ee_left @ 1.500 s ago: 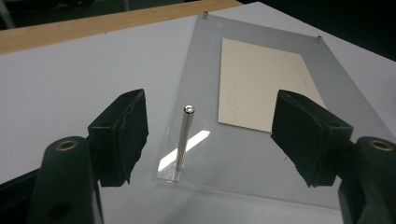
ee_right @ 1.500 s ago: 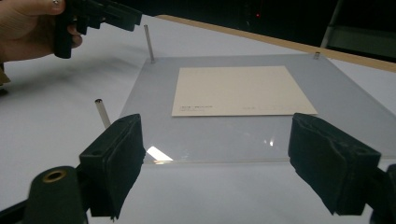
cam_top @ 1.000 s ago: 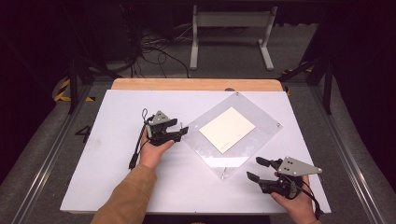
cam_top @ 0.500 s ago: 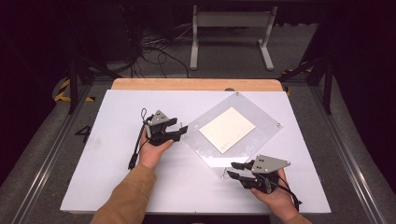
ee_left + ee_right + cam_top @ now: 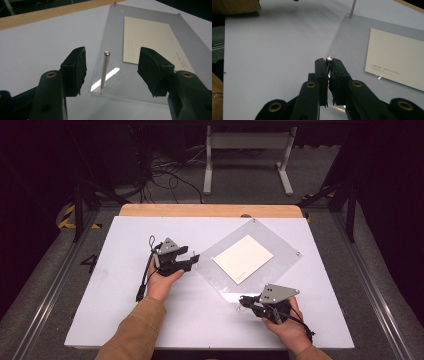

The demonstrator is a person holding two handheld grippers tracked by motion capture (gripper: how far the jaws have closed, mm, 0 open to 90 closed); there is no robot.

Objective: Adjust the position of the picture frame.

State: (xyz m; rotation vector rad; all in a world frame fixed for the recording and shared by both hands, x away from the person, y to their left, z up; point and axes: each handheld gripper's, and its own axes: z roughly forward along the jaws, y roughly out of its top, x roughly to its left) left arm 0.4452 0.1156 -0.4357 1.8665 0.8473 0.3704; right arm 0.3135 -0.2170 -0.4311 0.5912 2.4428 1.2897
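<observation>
A clear acrylic plate (image 5: 226,276) lies turned like a diamond on the white table, with a cream card (image 5: 243,258) under it. A thin metal pin stands at each corner. My left gripper (image 5: 192,260) is open at the left corner. In the left gripper view its pads (image 5: 75,67) stand apart on both sides of the upright pin (image 5: 105,70) without touching it. My right gripper (image 5: 243,302) is at the near corner. Its jaws have just been closing, and in the right gripper view they (image 5: 328,62) are shut on the near pin (image 5: 329,58), whose head shows above the pads.
A wooden strip (image 5: 210,210) runs along the table's back edge. Behind it, on the floor, are a metal stand (image 5: 245,165) and cables. More corner pins (image 5: 253,220) (image 5: 299,253) stand at the plate's far and right corners. The white tabletop (image 5: 125,320) spreads left and front.
My right gripper has moved left and forward from the table's right side to the plate's near corner, and its jaws have closed on the pin there. The left gripper has kept still.
</observation>
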